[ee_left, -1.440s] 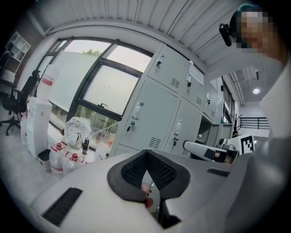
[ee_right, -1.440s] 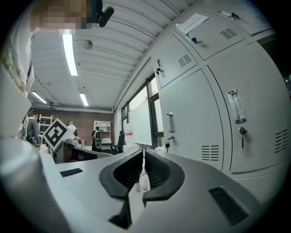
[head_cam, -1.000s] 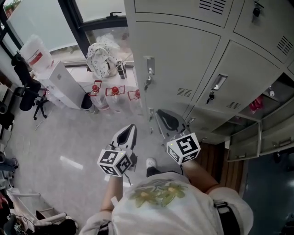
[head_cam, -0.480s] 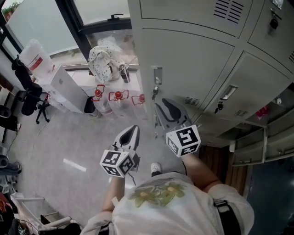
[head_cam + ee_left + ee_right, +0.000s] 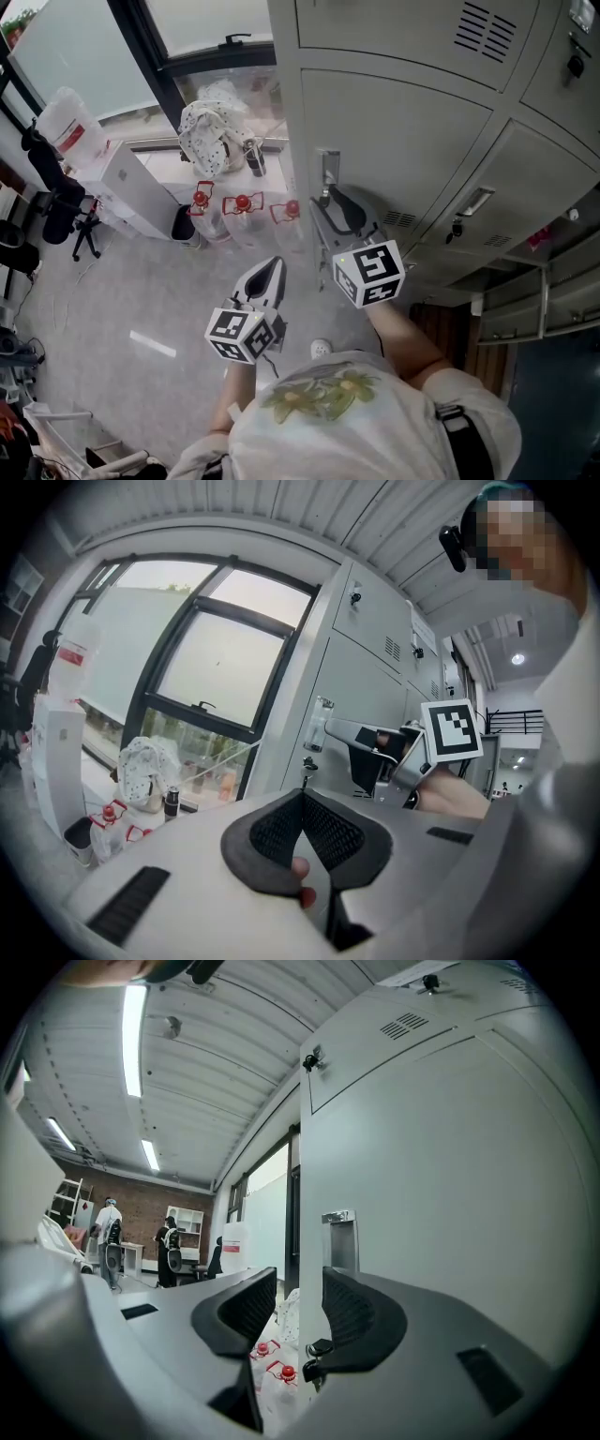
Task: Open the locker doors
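Observation:
Grey metal lockers (image 5: 403, 103) fill the upper right of the head view. One shut door carries a recessed handle (image 5: 327, 173) with a key (image 5: 314, 1349) hanging under it. My right gripper (image 5: 330, 199) points at that handle from just below it. Its jaws are opening, with a clear gap in the right gripper view (image 5: 300, 1305) and nothing pressed between them. The handle (image 5: 338, 1239) stands just beyond the right jaw. My left gripper (image 5: 271, 264) hangs lower and to the left, away from the lockers. Its jaws (image 5: 302, 803) are shut on nothing.
Several red-capped water bottles (image 5: 242, 206) stand on the floor against the locker's side. A white dotted bag (image 5: 211, 131) and a white box (image 5: 131, 178) are by the window. Lower locker doors (image 5: 544, 300) at right hang open. People stand far off (image 5: 108, 1232).
My right gripper has moved up the locker front, from the lower door to the handle above, and its jaws have parted. The left gripper has barely moved.

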`<action>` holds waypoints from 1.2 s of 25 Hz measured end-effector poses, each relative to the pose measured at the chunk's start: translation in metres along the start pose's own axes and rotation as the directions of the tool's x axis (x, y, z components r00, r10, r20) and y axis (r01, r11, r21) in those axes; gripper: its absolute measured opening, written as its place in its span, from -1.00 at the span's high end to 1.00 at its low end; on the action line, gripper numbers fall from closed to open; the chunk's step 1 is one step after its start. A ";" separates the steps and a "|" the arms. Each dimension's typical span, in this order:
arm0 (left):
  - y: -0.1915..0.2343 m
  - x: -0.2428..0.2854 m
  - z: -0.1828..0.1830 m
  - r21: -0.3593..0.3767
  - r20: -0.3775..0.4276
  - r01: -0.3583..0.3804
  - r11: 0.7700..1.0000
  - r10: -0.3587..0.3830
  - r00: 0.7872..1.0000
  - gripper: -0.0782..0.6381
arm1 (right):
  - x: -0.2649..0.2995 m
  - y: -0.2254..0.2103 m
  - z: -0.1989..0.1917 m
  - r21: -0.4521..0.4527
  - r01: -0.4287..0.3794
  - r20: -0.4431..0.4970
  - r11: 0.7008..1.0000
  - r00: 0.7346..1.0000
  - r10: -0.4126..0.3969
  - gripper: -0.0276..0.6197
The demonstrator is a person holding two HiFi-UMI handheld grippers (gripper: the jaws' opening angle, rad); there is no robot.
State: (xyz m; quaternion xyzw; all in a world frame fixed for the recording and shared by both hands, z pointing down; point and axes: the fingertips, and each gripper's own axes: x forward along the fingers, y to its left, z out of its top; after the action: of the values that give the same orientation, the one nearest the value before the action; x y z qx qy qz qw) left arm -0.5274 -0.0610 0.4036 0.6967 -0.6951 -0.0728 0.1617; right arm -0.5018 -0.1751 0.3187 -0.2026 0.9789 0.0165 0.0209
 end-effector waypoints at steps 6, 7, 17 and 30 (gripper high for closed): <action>0.007 0.009 0.002 -0.002 0.002 0.007 1.000 -0.007 1.000 0.70 | 0.023 -0.006 -0.006 -0.021 0.041 -0.038 0.999 0.998 -0.042 0.45; 0.008 0.010 0.001 -0.004 0.000 0.008 1.000 -0.008 1.000 0.70 | 0.026 -0.007 -0.007 -0.033 0.049 -0.042 0.998 0.998 -0.050 0.45; 0.014 0.014 -0.001 -0.015 -0.008 0.008 1.000 -0.008 1.000 0.70 | 0.040 -0.021 -0.015 -0.042 0.140 -0.070 0.989 0.987 -0.143 0.45; 0.013 0.012 -0.006 -0.019 -0.023 0.010 1.000 -0.011 1.000 0.70 | 0.053 -0.019 -0.017 -0.029 0.155 -0.103 0.988 0.982 -0.157 0.45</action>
State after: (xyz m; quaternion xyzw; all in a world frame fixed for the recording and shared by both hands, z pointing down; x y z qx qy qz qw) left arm -0.5375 -0.0720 0.4145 0.6996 -0.6888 -0.0722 0.1758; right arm -0.5438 -0.2139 0.3326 -0.2792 0.9596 0.0141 -0.0316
